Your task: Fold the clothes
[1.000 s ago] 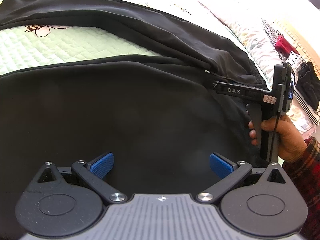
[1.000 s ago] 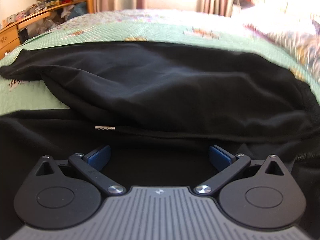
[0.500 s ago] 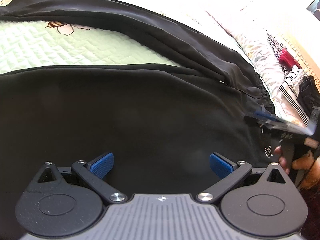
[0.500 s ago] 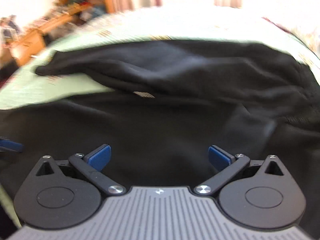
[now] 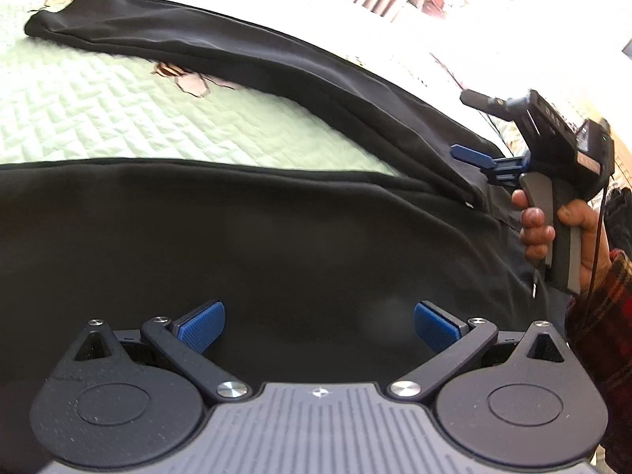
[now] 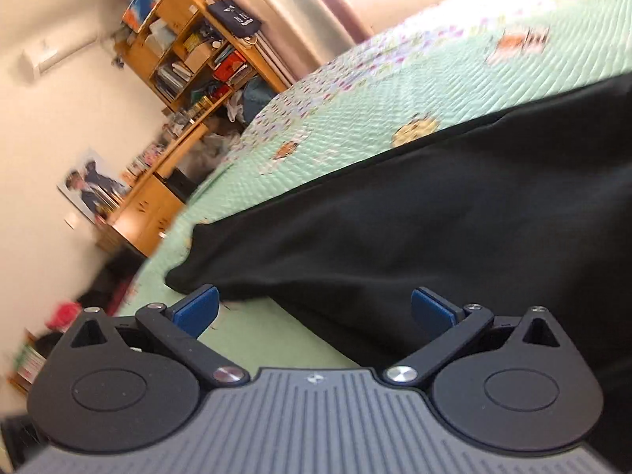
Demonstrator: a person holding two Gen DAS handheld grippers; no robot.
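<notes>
Black trousers (image 5: pixel 276 237), soft matte fabric, lie spread on the mint quilted bed (image 5: pixel 118 118), one long leg angled away. Left tool (image 5: pixel 319 328) hovers above the cloth, ribbed blue pads apart, empty. Right tool (image 6: pixel 314 312), tilted, pads apart; the view's blurred, so perhaps just clear of the fabric.

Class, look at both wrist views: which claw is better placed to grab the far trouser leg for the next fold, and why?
Probably the right claw. In the left wrist view it hangs open beside the far trouser leg near the waist, while the left claw, also open, sits over the near leg.
</notes>
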